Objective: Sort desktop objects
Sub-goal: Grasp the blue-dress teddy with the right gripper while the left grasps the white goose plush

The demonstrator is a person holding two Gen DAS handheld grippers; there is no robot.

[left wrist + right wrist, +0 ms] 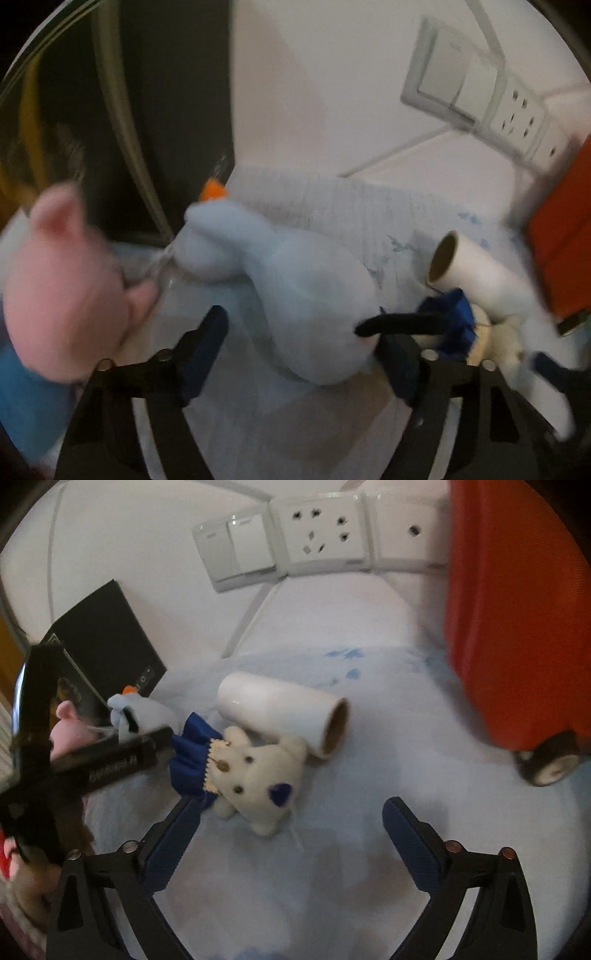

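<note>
Currently, the left gripper point(297, 332) stands with its jaws spread wide, and the light blue plush toy with an orange beak point(295, 280) lies between them, its rounded body against the right-hand finger and clear of the left-hand finger. No clamping contact on both sides is visible, so the toy is not gripped. The pink plush pig in a blue garment point(62, 291) sits to the left of the left gripper, just beside the blue toy's head. To the right of the left gripper lie the white paper roll on a brown cardboard core point(480, 273) and, partly hidden, the cream plush bear with a blue cloth piece point(491, 339).

The right gripper point(291, 830) is also open, its blue-padded fingers point(410, 834) set wide apart with nothing between them. The cream plush bear lies just ahead of its left-hand finger, face up, touching the white paper roll, which rests on its side farther ahead. The left gripper's black body enters the right wrist view at far left, next to the blue toy and the pink pig. A black rectangular box point(107, 646) stands farther ahead on the left. A red fabric object with a small wheel point(509, 620) stands ahead on the right. White wall switches and sockets point(317, 535) are mounted beyond. All items rest on a pale blue patterned surface point(369, 775).
</note>
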